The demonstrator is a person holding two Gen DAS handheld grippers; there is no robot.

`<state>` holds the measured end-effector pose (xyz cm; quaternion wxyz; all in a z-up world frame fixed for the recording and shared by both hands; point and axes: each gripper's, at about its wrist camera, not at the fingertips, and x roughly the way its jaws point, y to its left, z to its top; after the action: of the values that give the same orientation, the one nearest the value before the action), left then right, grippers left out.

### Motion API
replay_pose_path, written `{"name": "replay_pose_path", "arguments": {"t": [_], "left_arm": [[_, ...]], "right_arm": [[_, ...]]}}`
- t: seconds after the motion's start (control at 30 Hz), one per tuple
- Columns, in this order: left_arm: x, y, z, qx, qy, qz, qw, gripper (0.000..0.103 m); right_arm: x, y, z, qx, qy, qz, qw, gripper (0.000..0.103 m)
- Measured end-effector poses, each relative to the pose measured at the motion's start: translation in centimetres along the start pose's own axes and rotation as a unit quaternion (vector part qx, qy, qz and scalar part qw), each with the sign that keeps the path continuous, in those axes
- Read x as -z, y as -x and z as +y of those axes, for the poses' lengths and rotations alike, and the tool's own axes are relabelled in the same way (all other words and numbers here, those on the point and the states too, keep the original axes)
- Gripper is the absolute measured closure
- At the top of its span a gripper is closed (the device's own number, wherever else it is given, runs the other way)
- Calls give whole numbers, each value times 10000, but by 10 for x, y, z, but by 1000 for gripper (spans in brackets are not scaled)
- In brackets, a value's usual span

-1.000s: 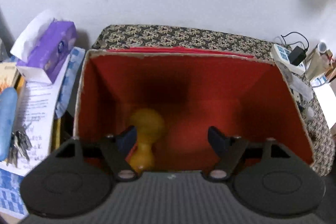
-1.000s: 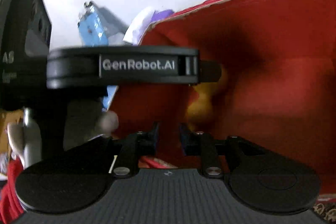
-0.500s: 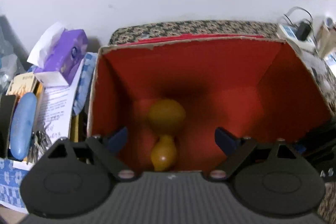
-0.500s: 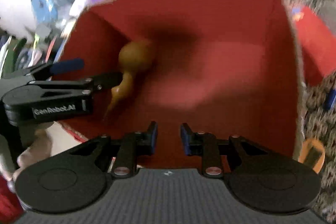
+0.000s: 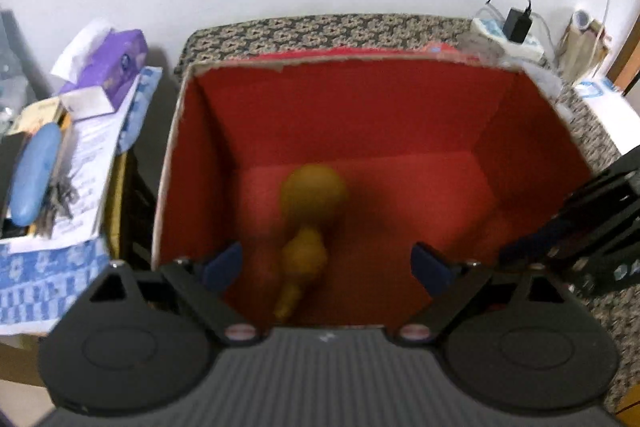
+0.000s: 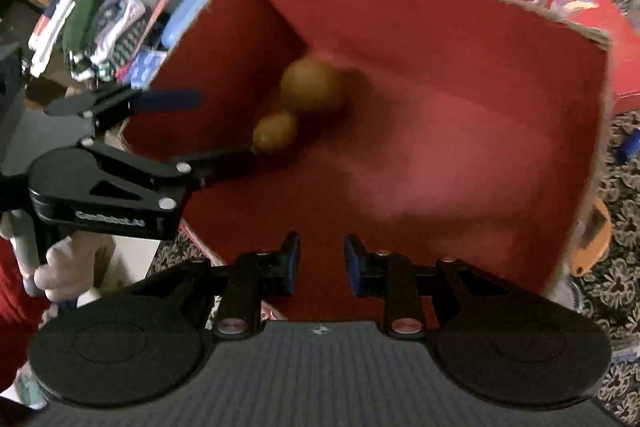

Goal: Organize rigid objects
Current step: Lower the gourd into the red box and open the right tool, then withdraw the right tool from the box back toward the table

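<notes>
Left gripper (image 5: 326, 265) has pulled back above the red box (image 5: 182, 131), leaving the yellow gourd (image 5: 308, 211) lying free inside

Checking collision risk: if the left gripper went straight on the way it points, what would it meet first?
Probably the gourd lying on the box floor: it lies between the open left gripper's fingers. Depth is unclear.

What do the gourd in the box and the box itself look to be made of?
Gourd: probably dried natural gourd or wood, a smooth matte tan-yellow surface; blur leaves it open.
Box: cardboard, judging by the ragged pale rim, lined red inside with a matte, possibly paper or felt, finish.
</notes>
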<state>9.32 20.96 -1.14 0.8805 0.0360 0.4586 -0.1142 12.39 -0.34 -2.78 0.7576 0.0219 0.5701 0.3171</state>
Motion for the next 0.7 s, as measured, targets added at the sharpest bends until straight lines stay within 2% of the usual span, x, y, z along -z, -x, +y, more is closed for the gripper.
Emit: {"name": "replay_pose_path", "arguments": {"t": [0.13,0.4,0.5,0.7], "left_arm": [[9,1,-10,-153,4,66,9999,8],[23,13,-20,-390,311,217,9985,10],[26,21,-25,-695,465,138,9964,9],[20,46,-45,-1505,770,-162,9855,8]], "right_arm": [[13,6,-11,-31,-254,-352,9991,95],[28,6,-1,-65,37,-531,9986,94],[40,16,2,40,256,-811,9964,93],[53,43,11,491,552,-1797,9809,93]]}}
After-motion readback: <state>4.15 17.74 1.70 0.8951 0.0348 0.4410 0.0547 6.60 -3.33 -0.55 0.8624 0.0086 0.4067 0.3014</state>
